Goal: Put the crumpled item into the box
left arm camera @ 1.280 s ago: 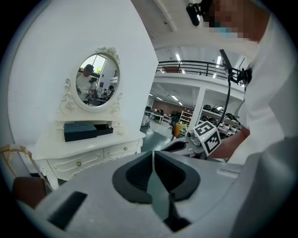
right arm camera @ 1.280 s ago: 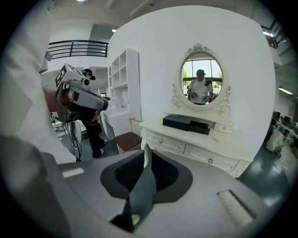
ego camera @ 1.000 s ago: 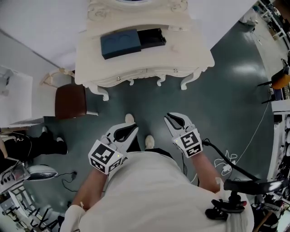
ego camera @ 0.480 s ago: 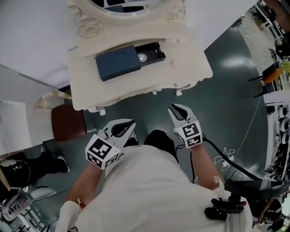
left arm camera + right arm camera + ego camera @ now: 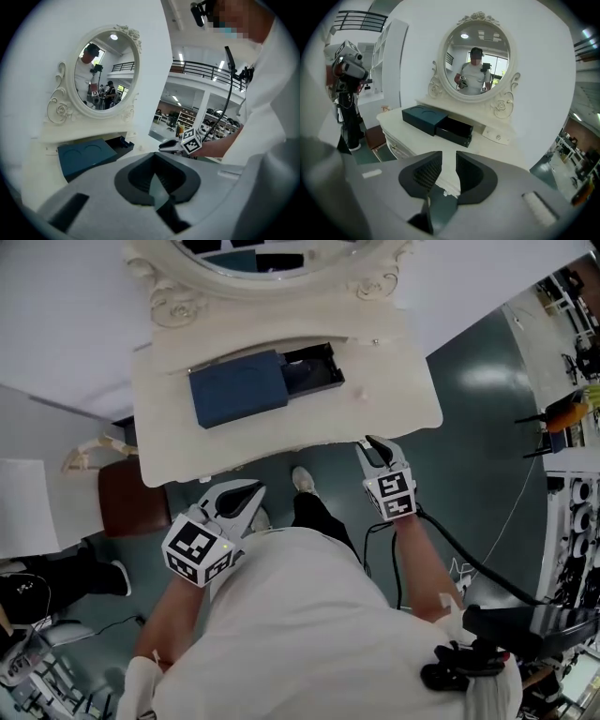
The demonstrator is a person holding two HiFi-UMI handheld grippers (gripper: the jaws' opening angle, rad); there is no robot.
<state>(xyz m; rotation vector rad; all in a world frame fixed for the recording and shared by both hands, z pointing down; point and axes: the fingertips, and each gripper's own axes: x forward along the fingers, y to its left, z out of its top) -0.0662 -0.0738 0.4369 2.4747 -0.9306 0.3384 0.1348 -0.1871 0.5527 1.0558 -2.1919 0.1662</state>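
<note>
A dark blue box (image 5: 239, 390) lies on the cream dressing table (image 5: 281, 442), its black drawer (image 5: 316, 369) slid out to the right; it also shows in the right gripper view (image 5: 425, 118) and the left gripper view (image 5: 86, 157). I cannot make out a crumpled item for certain; a small pale speck (image 5: 360, 396) lies on the table top right of the box. My right gripper (image 5: 373, 441) reaches the table's front edge, its jaws opening with nothing between them (image 5: 448, 157). My left gripper (image 5: 253, 487) hangs below the table's front edge, shut and empty (image 5: 153, 155).
An oval mirror (image 5: 476, 58) in a carved frame stands at the back of the table. A brown stool (image 5: 131, 498) sits left of the table. Cables (image 5: 487, 568) trail over the grey floor at the right. A camera on a stand (image 5: 347, 70) is at the far left.
The person has stepped closer to the table. Both grippers have moved forward, the right one up to the table's edge, and its jaws have parted.
</note>
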